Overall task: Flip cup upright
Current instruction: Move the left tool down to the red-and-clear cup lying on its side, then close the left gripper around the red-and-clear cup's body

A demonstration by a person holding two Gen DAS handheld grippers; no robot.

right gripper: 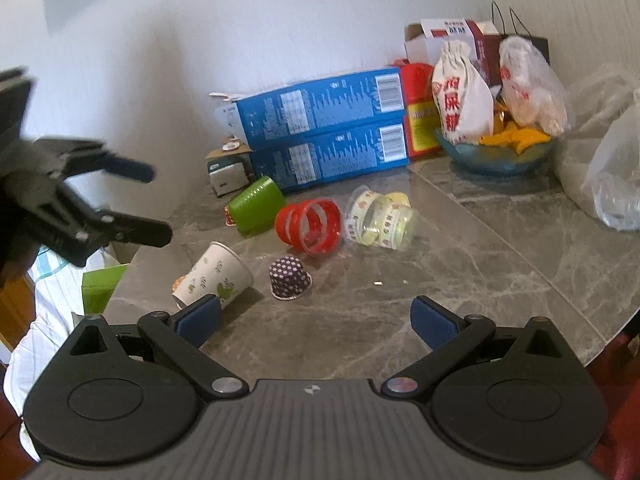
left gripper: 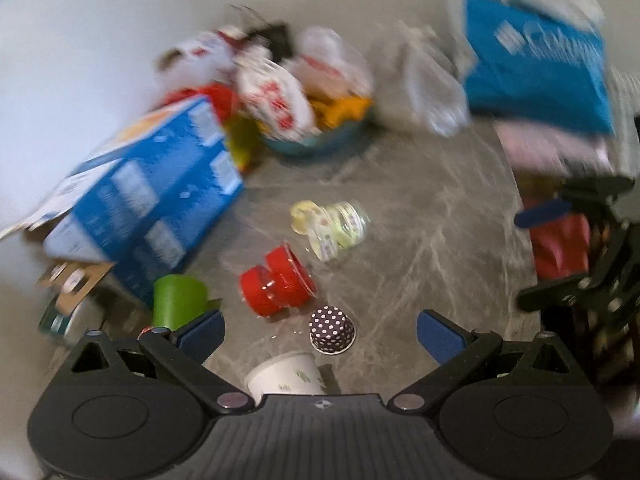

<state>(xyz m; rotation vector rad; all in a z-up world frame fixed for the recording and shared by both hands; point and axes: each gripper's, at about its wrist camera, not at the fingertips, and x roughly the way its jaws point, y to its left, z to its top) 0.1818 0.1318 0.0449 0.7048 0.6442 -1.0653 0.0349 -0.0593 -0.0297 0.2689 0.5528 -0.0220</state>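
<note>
Several cups lie on the grey marble table (right gripper: 460, 256). A white paper cup (right gripper: 214, 278) with green leaf prints lies on its side; it shows low between the fingers in the left wrist view (left gripper: 286, 374). A small polka-dot cup (right gripper: 290, 279) (left gripper: 332, 330) stands upside down. A red plastic cup (right gripper: 310, 226) (left gripper: 278, 280), a clear patterned cup (right gripper: 380, 220) (left gripper: 332, 228) and a green cup (right gripper: 256, 204) (left gripper: 178, 300) lie on their sides. My left gripper (left gripper: 320, 334) is open above the white and polka-dot cups. My right gripper (right gripper: 316, 320) is open and empty, short of the cups.
Two blue boxes (right gripper: 320, 132) lie stacked against the wall. A glass bowl (right gripper: 496, 156) holds snack bags. Plastic bags (right gripper: 612, 176) lie at the right. The left gripper shows at the left in the right wrist view (right gripper: 132, 204). The left view is motion-blurred.
</note>
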